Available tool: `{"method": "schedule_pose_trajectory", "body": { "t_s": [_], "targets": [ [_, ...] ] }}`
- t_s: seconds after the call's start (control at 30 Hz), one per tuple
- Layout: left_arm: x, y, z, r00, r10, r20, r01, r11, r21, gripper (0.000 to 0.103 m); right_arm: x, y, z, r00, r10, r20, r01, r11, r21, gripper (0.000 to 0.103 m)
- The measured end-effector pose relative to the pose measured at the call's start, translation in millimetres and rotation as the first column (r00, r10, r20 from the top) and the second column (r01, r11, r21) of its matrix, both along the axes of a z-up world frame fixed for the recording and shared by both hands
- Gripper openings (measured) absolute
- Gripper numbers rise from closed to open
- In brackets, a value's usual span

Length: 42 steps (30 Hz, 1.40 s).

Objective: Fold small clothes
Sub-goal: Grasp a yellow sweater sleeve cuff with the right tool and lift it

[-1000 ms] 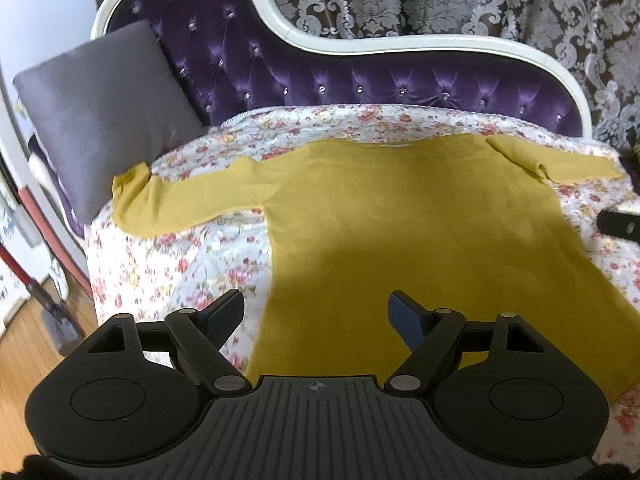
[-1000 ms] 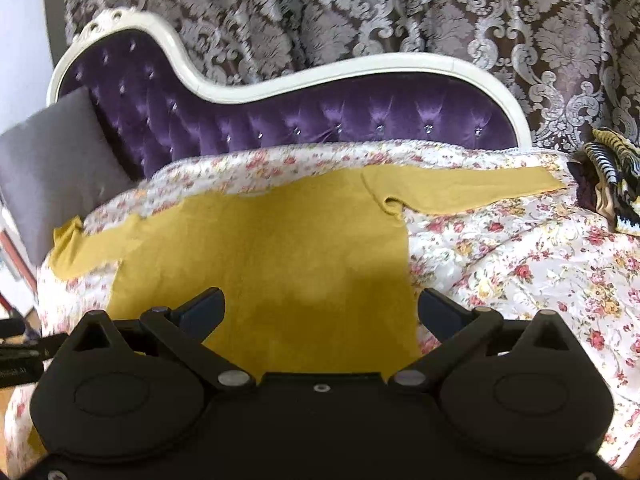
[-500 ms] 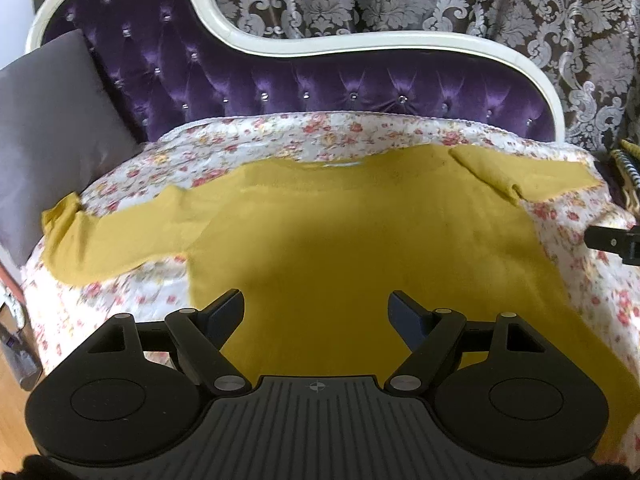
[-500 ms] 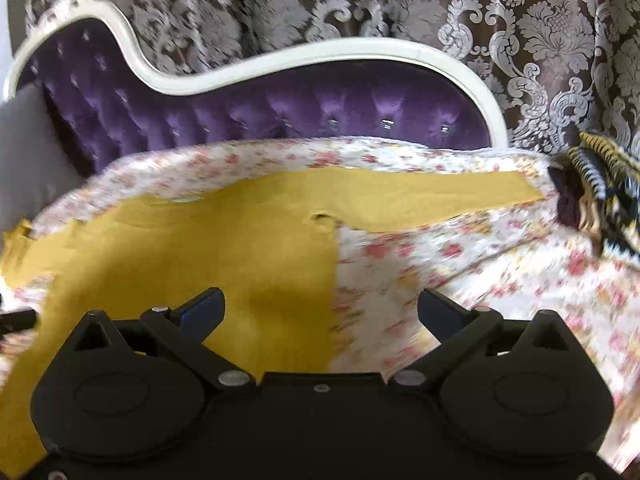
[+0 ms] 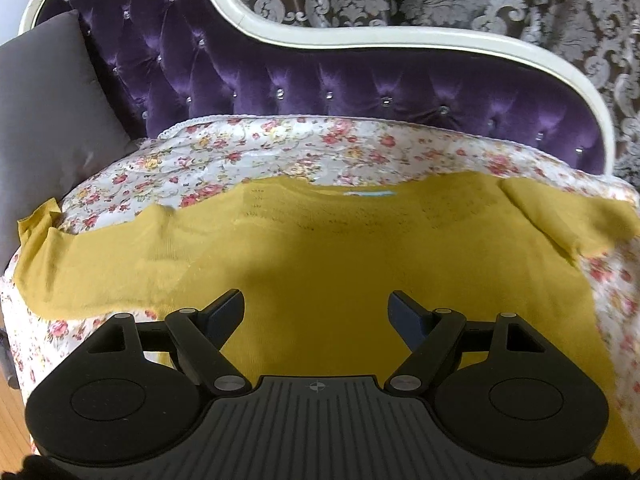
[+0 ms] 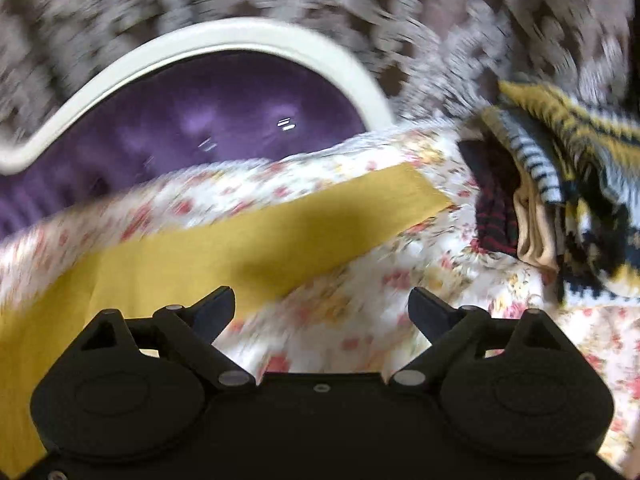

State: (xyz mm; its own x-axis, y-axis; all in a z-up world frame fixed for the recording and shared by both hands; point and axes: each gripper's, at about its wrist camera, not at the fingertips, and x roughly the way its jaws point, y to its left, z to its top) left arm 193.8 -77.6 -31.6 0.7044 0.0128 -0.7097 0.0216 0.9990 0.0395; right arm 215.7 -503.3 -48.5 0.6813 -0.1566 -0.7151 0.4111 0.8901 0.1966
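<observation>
Where a second ago it faced the garment's body, the right gripper (image 6: pixel 322 308), jaws wide but just narrowing on nothing, now overlooks the outstretched sleeve (image 6: pixel 280 232); the left gripper (image 5: pixel 318 312) (also wide, empty) hovers above the mustard knit top (image 5: pixel 340 248), flat on the floral quilt (image 5: pixel 280 152)

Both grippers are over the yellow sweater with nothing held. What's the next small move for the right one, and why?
Probably ease the right gripper forward and down onto the sleeve near its cuff, then close. The sweater lies spread flat on the floral cover, the sleeve stretches out unfolded just ahead, and the right jaws, which have just been closing a little, are open with nothing between them. The right view is blurred, so slow down first.
</observation>
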Motion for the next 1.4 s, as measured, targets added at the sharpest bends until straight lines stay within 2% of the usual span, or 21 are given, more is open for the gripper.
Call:
{"method": "schedule_pose_trajectory", "body": {
  "t_s": [0.1,0.2,0.33,0.43,0.57,0.63,0.73,0.8,0.87,1.03,1.13,1.2,1.4],
  "targets": [
    [13.5,0.6,-10.7,1.0,0.019,-0.016,-0.019,1.0,0.007,0.078,17.9,-28.1,-11.8,0.999,-0.048,-0.002,0.048,0.997,0.064,0.08],
    [21.7,0.9,-21.6,0.999,0.027,-0.044,-0.026,1.0,0.006,0.078,33.8,-42.9,-23.1,0.998,-0.06,-0.012,0.06,0.997,0.052,0.073],
    [26.6,-0.5,-38.9,0.996,0.028,-0.085,-0.027,0.999,0.021,0.078,50.2,-58.0,-41.3,0.994,-0.108,-0.035,0.109,0.993,0.038,0.072],
    [29.3,0.2,-51.0,0.993,0.022,-0.118,-0.02,1.0,0.014,0.078,55.5,-64.0,-49.9,0.994,-0.11,-0.007,0.111,0.994,0.01,0.071],
    [25.2,4.2,-56.8,0.996,0.016,-0.091,-0.017,1.0,-0.014,0.079,65.1,-69.4,-55.5,0.994,-0.109,0.012,0.109,0.994,-0.024,0.069],
    [24.0,6.8,-58.9,0.996,0.012,-0.084,-0.014,1.0,-0.028,0.079,69.0,-73.7,-57.6,0.993,-0.115,0.025,0.116,0.993,-0.029,0.064],
    [24.8,4.1,-59.9,0.997,-0.005,-0.079,0.004,1.0,-0.008,0.081,74.4,-79.6,-59.7,0.992,-0.119,0.041,0.12,0.992,-0.04,0.046],
    [26.9,2.5,-60.3,0.997,0.0,-0.081,0.0,1.0,0.001,0.086,77.5,-84.6,-60.8,0.992,-0.119,0.043,0.121,0.992,-0.03,0.022],
    [30.3,4.1,-61.2,0.996,0.01,-0.088,-0.011,1.0,-0.012,0.09,78.6,-87.9,-60.4,0.991,-0.128,0.043,0.129,0.992,-0.012,0.013],
    [36.4,5.2,-61.3,0.995,0.01,-0.102,-0.011,1.0,-0.014,0.092,75.6,-81.6,-48.6,0.991,-0.122,0.055,0.124,0.992,-0.03,0.011],
    [36.2,8.2,-58.7,0.995,0.014,-0.101,-0.017,0.999,-0.031,0.087,70.8,-76.5,-32.9,0.992,-0.103,0.07,0.106,0.994,-0.034,0.011],
    [34.5,9.1,-55.4,0.995,0.011,-0.098,-0.014,0.999,-0.034,0.078,65.9,-72.1,-15.4,0.992,-0.083,0.09,0.087,0.995,-0.039,0.011],
    [17.1,15.2,-34.5,0.999,-0.009,-0.048,0.007,0.999,-0.042,0.077,53.8,-49.6,43.7,0.991,0.0,0.137,0.009,0.998,-0.059,0.011]
  ]
}}
